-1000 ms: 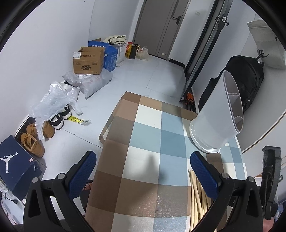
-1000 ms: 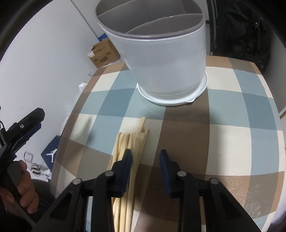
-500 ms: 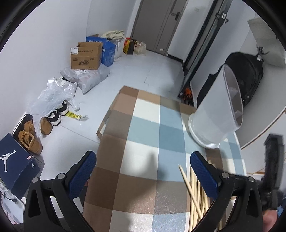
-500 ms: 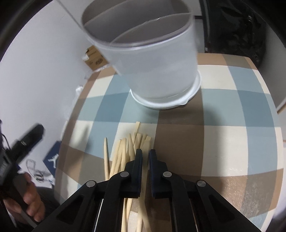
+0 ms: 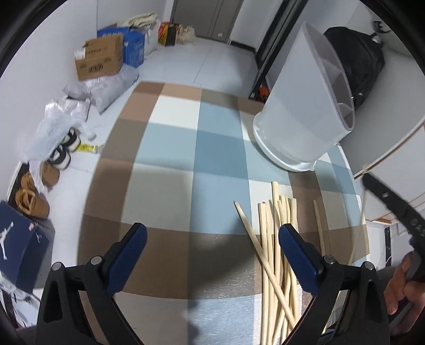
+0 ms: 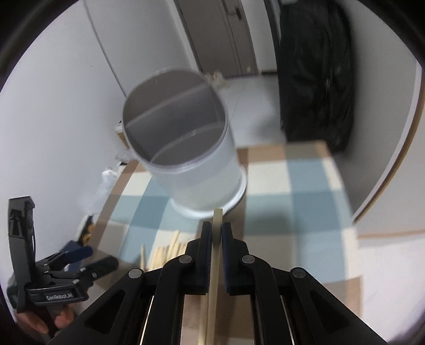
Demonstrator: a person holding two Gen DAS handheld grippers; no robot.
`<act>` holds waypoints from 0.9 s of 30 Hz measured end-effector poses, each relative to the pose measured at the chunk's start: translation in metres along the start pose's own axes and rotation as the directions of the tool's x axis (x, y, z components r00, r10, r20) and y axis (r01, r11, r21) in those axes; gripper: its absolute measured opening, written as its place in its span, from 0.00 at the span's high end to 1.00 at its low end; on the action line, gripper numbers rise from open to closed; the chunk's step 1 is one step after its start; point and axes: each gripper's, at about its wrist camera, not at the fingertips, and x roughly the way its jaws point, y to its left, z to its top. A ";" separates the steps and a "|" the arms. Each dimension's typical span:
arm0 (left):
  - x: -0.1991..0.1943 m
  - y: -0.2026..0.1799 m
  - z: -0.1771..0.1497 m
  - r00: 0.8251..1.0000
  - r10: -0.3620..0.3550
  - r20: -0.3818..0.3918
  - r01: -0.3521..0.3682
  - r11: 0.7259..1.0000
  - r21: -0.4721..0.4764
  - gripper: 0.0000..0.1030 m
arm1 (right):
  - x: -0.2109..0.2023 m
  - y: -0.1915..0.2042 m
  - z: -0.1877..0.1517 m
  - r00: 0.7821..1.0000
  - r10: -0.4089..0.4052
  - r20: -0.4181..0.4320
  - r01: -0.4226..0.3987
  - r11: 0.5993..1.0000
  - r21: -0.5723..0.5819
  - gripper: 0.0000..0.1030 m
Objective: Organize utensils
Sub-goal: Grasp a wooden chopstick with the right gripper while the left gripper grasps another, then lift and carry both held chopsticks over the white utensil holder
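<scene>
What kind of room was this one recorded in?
Probably a lived-in home, perhaps near the entry: shoes and cardboard boxes line the floor by a door, beside a table with a checked tablecloth.

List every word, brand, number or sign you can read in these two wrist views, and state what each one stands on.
"GenRobot.AI": on the black body of the left gripper, seen in the right wrist view.
Jumping-figure logo, no words: on the dark blue shoebox on the floor.
Dark print on the side of the cardboard box: blurred, unreadable.
White label on that box's top: too small to read.
Print on the blue carton behind it: unreadable.
</scene>
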 end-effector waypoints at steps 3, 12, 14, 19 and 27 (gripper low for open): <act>0.006 -0.003 -0.001 1.000 0.015 -0.018 -0.015 1.000 -0.011 0.07 | -0.007 0.005 0.002 0.998 -0.010 0.063 0.012 1.000 -0.028 0.94; 0.021 -0.021 -0.003 0.989 0.138 -0.051 -0.136 0.990 0.046 0.31 | -0.025 -0.028 0.002 0.977 0.144 0.158 -0.151 0.988 0.036 0.94; 0.023 -0.027 -0.003 0.981 0.185 -0.052 -0.181 0.981 0.068 0.37 | -0.028 -0.033 0.003 0.972 0.164 0.167 -0.174 0.984 0.047 0.94; 0.025 -0.035 0.001 0.968 0.240 -0.072 -0.233 0.969 0.086 0.68 | -0.033 -0.044 0.009 0.961 0.207 0.185 -0.226 0.970 0.090 0.94; 0.032 -0.040 0.011 0.969 0.217 -0.116 -0.215 0.976 0.025 0.99 | -0.042 -0.046 0.016 0.948 0.236 0.215 -0.257 0.963 0.076 0.94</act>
